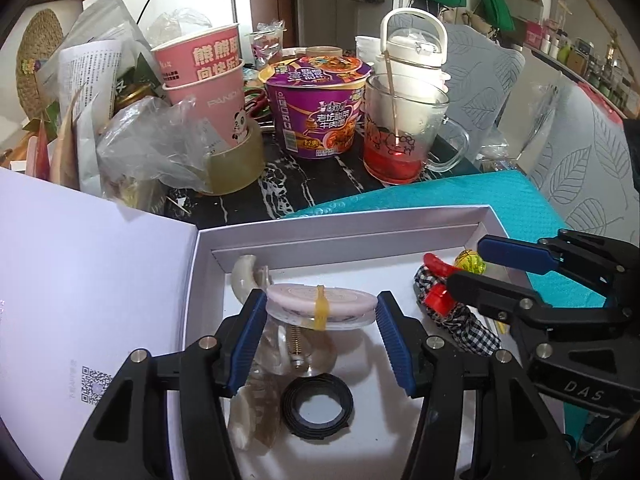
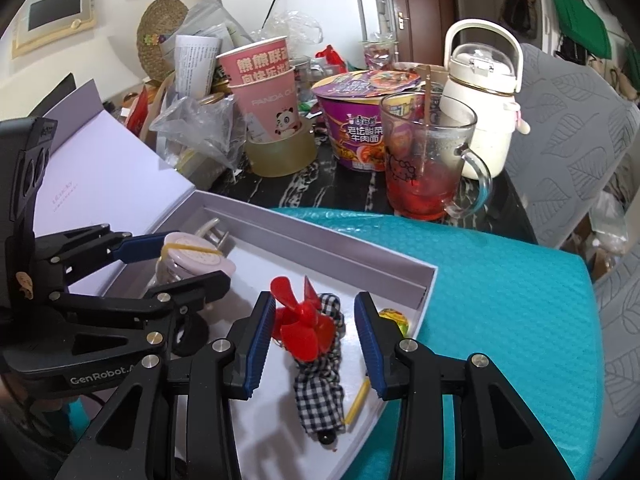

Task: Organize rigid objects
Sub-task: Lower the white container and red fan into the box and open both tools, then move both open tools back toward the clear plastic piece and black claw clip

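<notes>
Both tongs tilt downward side by side, the left tongs (image 1: 322, 332) and right tongs (image 2: 316, 336) each part-open.

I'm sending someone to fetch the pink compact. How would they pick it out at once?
Find the open white box on the teal mat. Near its back wall, between the left gripper's fingers, lies the pink compact: a flat oval case. Alone among its neighbours, it has a yellow rubber band around it.

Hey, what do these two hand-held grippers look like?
Both hand-held grippers, left and right, are black plastic linkages with silver pivot pins and ribbed blue fingertip pads. White lettering marks their bodies. No cables or sleeves show.
</notes>
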The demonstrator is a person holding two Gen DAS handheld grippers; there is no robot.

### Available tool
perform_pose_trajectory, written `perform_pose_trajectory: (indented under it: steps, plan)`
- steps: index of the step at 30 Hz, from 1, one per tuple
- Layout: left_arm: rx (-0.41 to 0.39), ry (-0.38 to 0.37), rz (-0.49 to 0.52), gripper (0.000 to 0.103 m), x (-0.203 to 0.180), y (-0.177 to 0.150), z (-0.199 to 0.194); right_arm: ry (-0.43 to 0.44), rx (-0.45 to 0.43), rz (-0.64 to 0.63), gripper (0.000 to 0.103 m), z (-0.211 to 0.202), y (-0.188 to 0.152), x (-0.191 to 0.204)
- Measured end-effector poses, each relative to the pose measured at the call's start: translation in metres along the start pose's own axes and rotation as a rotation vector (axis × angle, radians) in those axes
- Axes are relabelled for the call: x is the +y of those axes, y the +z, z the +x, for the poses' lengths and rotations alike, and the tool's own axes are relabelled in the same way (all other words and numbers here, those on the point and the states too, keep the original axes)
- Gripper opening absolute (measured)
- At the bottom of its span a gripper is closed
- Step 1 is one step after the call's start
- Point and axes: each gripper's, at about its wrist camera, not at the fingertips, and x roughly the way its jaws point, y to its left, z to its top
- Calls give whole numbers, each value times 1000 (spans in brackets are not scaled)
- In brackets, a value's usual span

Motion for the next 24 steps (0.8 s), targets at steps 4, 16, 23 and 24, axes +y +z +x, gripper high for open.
perform_pose_trajectory:
  steps: [4,16,23,24]
  plan:
    - [-13,16,-7,56,2,1,-5,3,-6,5,41,-4,1,-1]
    - [-61,44,-27,56,3,5,-31,-10,-30,-13,41,-20,4,11]
    - [-88,42,-30,56,-3,8,-49,-24,-47,-24,41,-38,6,16]
    - [-91,43,-28,56,-4,9,-52,-29,-50,-26,41,-41,7,18]
